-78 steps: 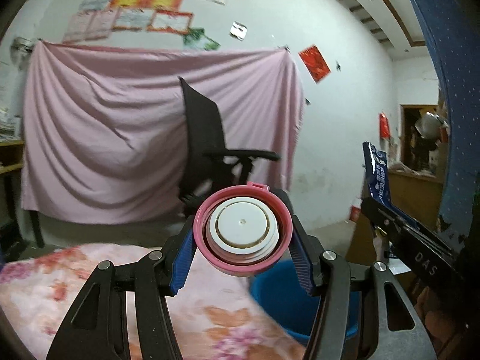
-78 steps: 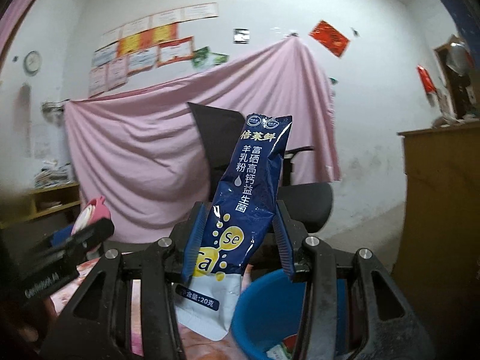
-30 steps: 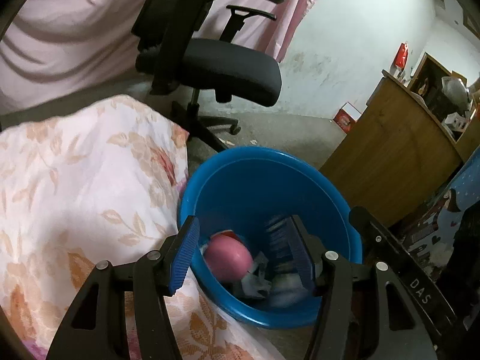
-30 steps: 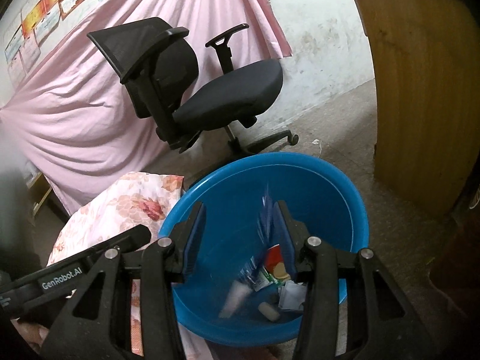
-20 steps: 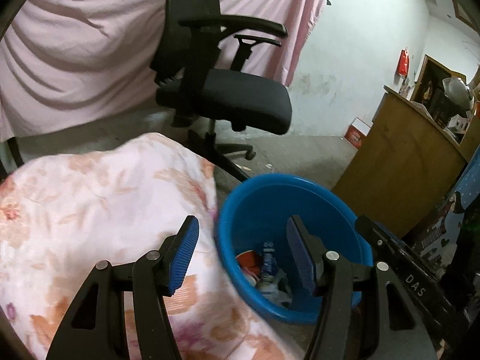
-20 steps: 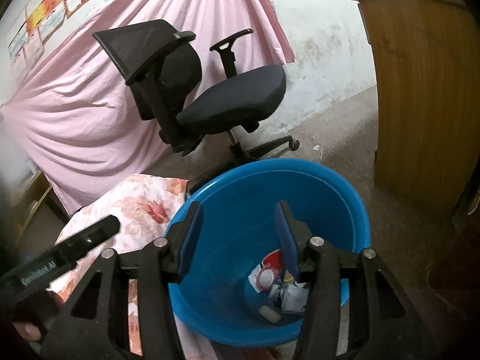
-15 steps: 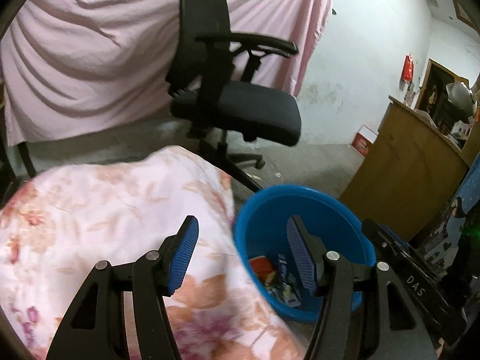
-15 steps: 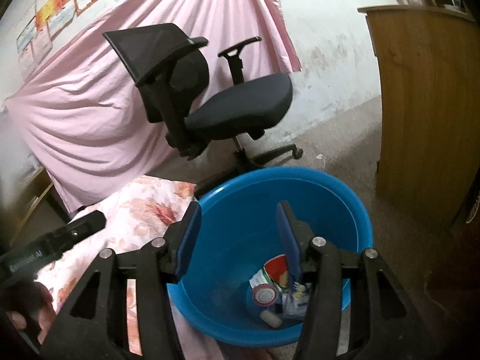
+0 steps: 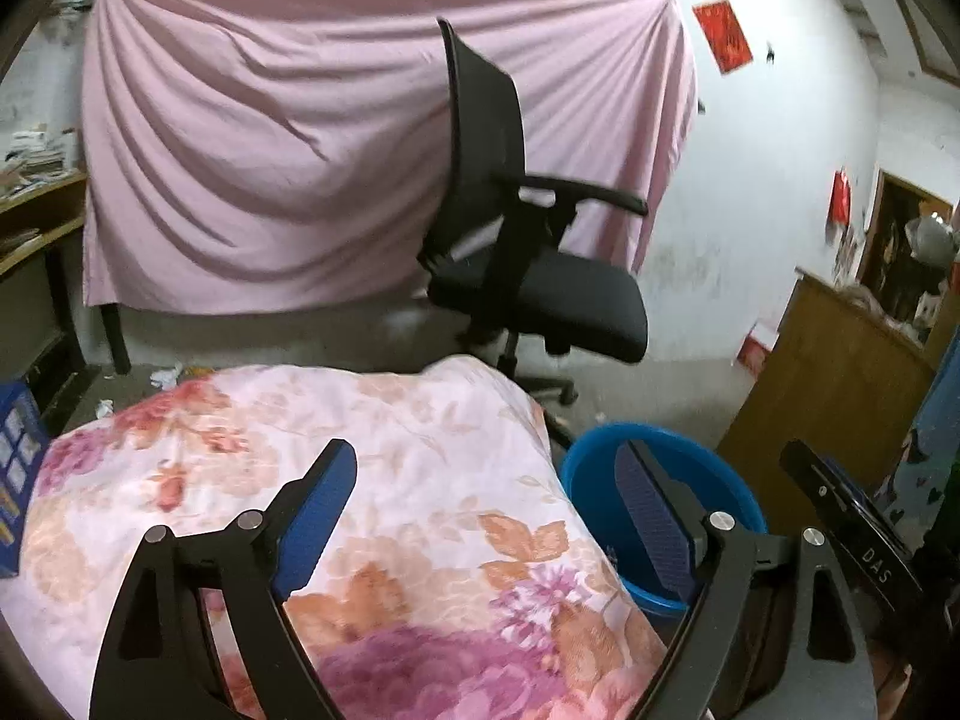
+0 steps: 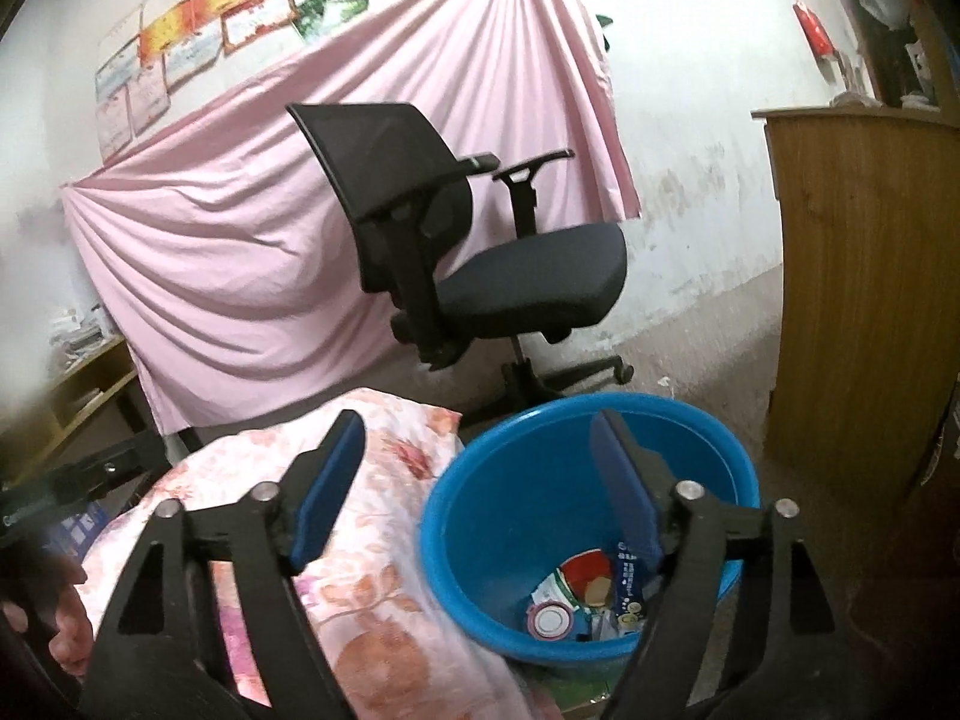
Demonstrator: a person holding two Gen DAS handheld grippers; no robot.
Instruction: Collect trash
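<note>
"DAS" legible on right gripper (image 9: 840, 516) at 4 o'clock, left view only. Both just opened, spread, empty: left gripper (image 9: 486, 516). Trash (image 10: 591, 600) inside blue basin (image 10: 480, 516), right view only.

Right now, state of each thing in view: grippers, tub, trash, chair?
left gripper: open, nothing between the fingers, jaws just opened wider
right gripper: open, empty, jaws just opened wider
tub: upright on the floor beside the quilt, trash in the bottom
pink lid: lying in the tub
blue sachet: lying in the tub
quilt: spread out, no trash visible on it
chair: upright, unoccupied
</note>
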